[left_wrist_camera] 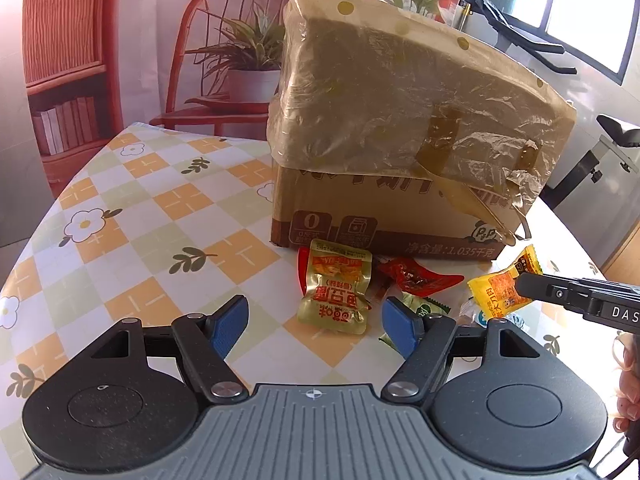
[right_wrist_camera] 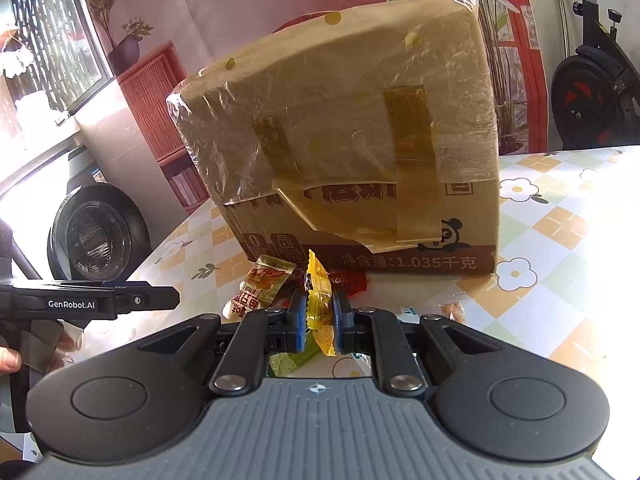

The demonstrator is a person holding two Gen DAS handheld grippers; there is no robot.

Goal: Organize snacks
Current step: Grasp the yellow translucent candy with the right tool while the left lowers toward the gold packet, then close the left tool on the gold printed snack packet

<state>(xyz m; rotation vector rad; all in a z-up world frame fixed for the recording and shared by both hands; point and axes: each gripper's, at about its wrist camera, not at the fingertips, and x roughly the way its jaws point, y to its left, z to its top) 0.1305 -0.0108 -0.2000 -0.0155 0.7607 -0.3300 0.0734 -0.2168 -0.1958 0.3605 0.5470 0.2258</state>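
A cardboard box (left_wrist_camera: 384, 216) lined with a crinkled plastic bag (left_wrist_camera: 400, 96) stands on the table. Small snack packets lie in front of it: a yellow-green one (left_wrist_camera: 336, 292), a red one (left_wrist_camera: 420, 276), a green one (left_wrist_camera: 424, 308). My left gripper (left_wrist_camera: 314, 322) hovers open just short of the yellow-green packet, with nothing between its blue pads. My right gripper (right_wrist_camera: 318, 316) is shut on a yellow-orange snack packet (right_wrist_camera: 318, 300), held on edge above the pile. In the left wrist view that packet (left_wrist_camera: 500, 284) hangs at the right gripper's tip (left_wrist_camera: 524, 286).
The table wears a checked cloth with flowers (left_wrist_camera: 152, 208). The box (right_wrist_camera: 360, 184) fills the middle of the right wrist view. A red chair with a potted plant (left_wrist_camera: 240, 60) stands behind the table. An exercise bike (right_wrist_camera: 592, 80) is at far right, a hand (right_wrist_camera: 12, 356) at left.
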